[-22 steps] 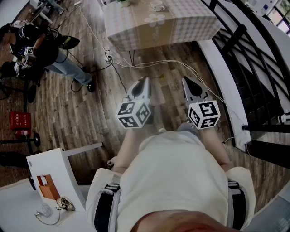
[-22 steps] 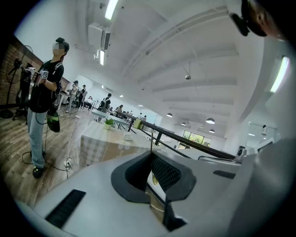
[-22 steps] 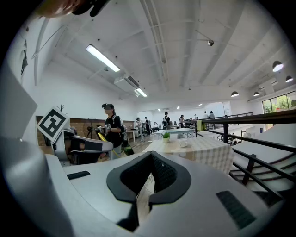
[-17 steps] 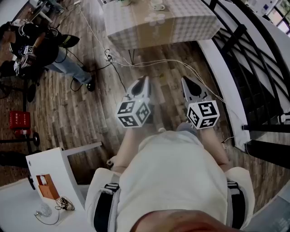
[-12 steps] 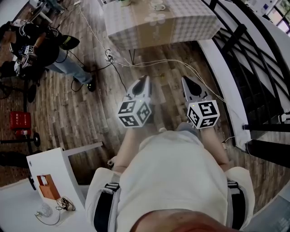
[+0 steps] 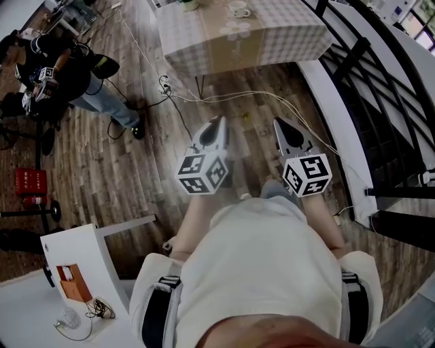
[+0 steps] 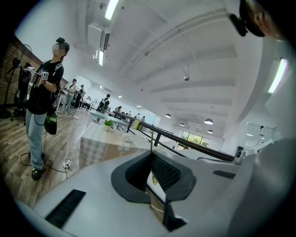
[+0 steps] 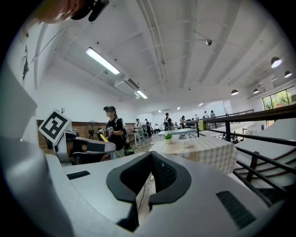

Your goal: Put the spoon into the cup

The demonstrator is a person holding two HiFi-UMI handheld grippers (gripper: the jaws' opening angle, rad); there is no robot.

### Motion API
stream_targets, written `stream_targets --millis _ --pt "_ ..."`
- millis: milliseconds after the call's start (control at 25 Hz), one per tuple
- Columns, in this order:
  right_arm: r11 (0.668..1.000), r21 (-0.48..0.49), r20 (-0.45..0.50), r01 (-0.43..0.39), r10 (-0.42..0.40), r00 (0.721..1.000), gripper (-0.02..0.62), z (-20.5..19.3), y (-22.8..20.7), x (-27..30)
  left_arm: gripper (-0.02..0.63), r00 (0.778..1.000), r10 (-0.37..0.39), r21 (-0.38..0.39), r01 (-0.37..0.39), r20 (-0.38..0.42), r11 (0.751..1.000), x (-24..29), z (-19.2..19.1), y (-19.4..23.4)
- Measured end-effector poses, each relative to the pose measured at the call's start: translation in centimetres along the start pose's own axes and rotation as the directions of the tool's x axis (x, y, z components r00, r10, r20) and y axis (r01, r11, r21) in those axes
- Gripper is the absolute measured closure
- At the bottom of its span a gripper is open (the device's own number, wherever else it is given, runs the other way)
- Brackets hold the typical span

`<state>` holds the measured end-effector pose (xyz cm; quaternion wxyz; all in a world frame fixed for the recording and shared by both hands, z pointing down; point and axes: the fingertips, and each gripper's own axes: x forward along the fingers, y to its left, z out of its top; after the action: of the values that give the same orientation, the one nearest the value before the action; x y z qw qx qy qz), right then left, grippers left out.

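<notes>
The task looks barely begun: the person stands well apart from the checked table [image 6: 285, 34], where the cup [image 6: 238, 9] sits on the cloth and no spoon can be made out. The left gripper [image 6: 216, 124] and right gripper [image 6: 283, 126] hover over the floor, jaws clenched on nothing. The next move, I judge, is to walk up, find the spoon and open 1 gripper for it. No lettering is readable, only black-and-white square markers on the 2 cubes.
</notes>
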<state>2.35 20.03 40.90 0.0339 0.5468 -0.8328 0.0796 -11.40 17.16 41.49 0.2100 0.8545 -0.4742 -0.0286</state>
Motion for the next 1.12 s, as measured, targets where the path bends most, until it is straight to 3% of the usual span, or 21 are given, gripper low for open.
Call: stream_targets --millis 680,1120 --pt "0.997 0.0 -0.03 -0.072 0.072 0.997 0.594 0.1 -0.7 4.2 0.601 0.999 0.033 -0.047 -0.033 -0.002 0.998 2.9 0.5 2.8" --pt "0.996 0.009 -0.029 -0.085 0.085 0.996 0.594 1.9 -6.1 10.4 0.601 0.998 0.055 -0.057 -0.055 -0.001 0.997 10.4 2.6 4.1"
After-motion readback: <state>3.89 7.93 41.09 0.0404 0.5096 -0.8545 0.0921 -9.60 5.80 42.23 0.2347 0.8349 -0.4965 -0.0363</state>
